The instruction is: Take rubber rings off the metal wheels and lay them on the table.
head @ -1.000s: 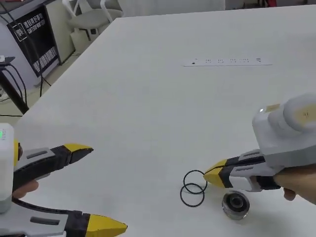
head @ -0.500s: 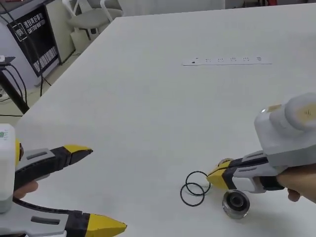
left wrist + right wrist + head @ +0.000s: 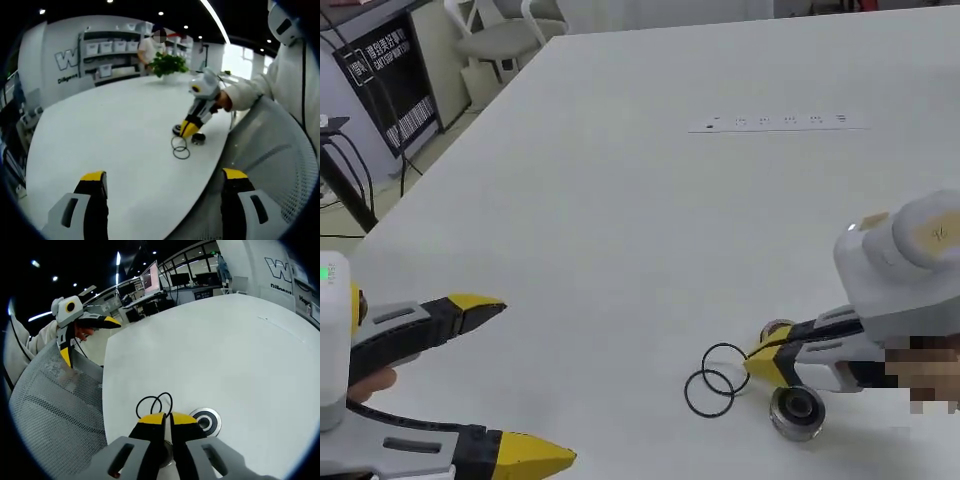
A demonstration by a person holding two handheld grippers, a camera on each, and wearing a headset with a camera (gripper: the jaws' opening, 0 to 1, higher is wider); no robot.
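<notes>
White desk (image 3: 600, 220), broad and matte. Rubber rings (image 3: 716, 377): two, black, overlapping, lying flat on the desk. Metal wheel (image 3: 797, 411): lying just beside the rings. Second wheel (image 3: 777, 328): partly hidden behind the right gripper (image 3: 760, 362). Fingers of the right gripper: yellow-tipped, closed together, tips at the rings' edge; whether they touch cannot be told. Left gripper (image 3: 520, 382): fingers spread wide, holding nothing, well apart from the rings.
</notes>
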